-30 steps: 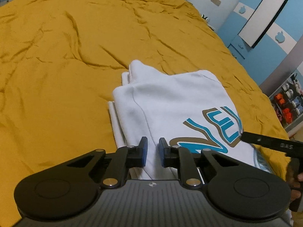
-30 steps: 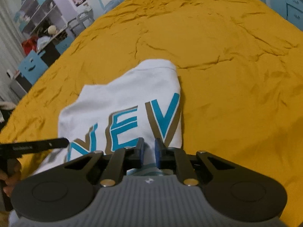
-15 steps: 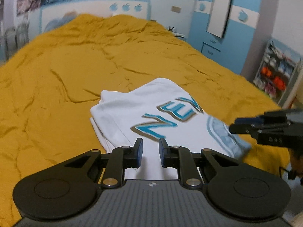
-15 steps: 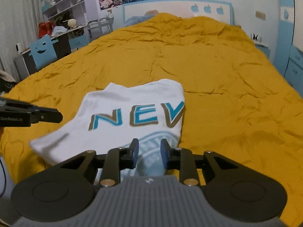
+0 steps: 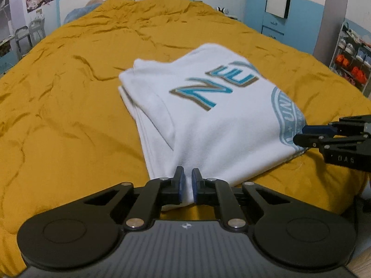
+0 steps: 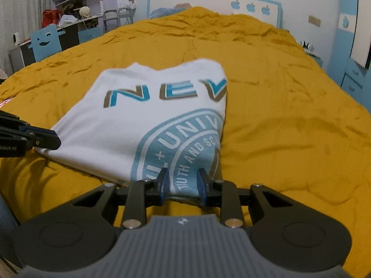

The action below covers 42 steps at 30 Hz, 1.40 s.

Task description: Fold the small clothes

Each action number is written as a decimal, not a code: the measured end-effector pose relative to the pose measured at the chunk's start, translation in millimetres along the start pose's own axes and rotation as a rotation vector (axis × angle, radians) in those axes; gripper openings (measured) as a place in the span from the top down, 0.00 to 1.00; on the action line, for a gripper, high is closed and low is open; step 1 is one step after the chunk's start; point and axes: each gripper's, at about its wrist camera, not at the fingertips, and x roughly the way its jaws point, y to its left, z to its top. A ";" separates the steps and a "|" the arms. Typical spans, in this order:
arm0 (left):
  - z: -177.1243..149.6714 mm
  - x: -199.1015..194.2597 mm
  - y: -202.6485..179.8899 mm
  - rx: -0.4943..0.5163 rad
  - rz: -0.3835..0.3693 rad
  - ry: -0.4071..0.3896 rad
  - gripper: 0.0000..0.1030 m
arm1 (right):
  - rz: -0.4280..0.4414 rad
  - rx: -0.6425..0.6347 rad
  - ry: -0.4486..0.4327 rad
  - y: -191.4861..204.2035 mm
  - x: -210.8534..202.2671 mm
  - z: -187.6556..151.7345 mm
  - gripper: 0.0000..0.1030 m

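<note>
A white T-shirt (image 5: 208,120) with blue "NEV" lettering and a round blue print lies folded on the yellow bedspread (image 5: 58,115); it also shows in the right wrist view (image 6: 143,120). My left gripper (image 5: 188,180) is shut on the shirt's near left corner. My right gripper (image 6: 182,179) is open, its fingers straddling the shirt's near right edge. Each gripper shows in the other's view, the right one (image 5: 301,134) at the shirt's right edge and the left one (image 6: 46,139) at its left corner.
The yellow bedspread (image 6: 289,115) covers the whole bed. A blue wardrobe (image 5: 289,11) and a shelf of shoes (image 5: 352,64) stand to the right. A desk with a blue chair (image 6: 46,41) stands to the left.
Both grippers have dropped low and pulled back toward the near bed edge, so the shirt now lies flat. The right gripper's jaws have opened wider.
</note>
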 end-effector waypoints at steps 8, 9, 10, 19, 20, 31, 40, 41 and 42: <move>-6.3 7.7 3.0 0.000 0.001 0.000 0.87 | 0.011 0.010 0.011 -2.5 17.8 -10.7 0.79; -6.0 6.6 2.7 0.002 0.000 -0.002 0.87 | 0.012 0.010 0.011 -2.7 17.8 -10.3 0.79; -5.8 4.4 2.0 0.009 0.000 -0.007 0.87 | 0.014 0.008 0.012 -3.0 17.6 -9.4 0.79; 11.3 -37.1 0.1 0.009 -0.037 -0.091 0.67 | 0.016 -0.071 0.065 1.8 -4.6 28.7 0.52; 14.4 -43.1 -0.6 0.011 -0.036 -0.113 0.61 | 0.013 -0.072 0.059 1.8 -10.2 34.1 0.48; 48.2 -118.9 -26.2 0.098 0.091 -0.453 0.13 | 0.030 -0.098 -0.204 17.6 -90.4 81.1 0.22; 40.2 -147.9 -38.8 -0.081 0.148 -0.599 0.03 | -0.042 -0.016 -0.389 40.9 -140.2 61.0 0.21; 37.6 -149.7 -38.1 -0.091 0.157 -0.616 0.02 | -0.056 -0.016 -0.398 44.1 -144.6 57.2 0.21; 35.7 -151.5 -38.0 -0.094 0.172 -0.628 0.01 | -0.071 -0.023 -0.411 48.0 -148.5 53.8 0.21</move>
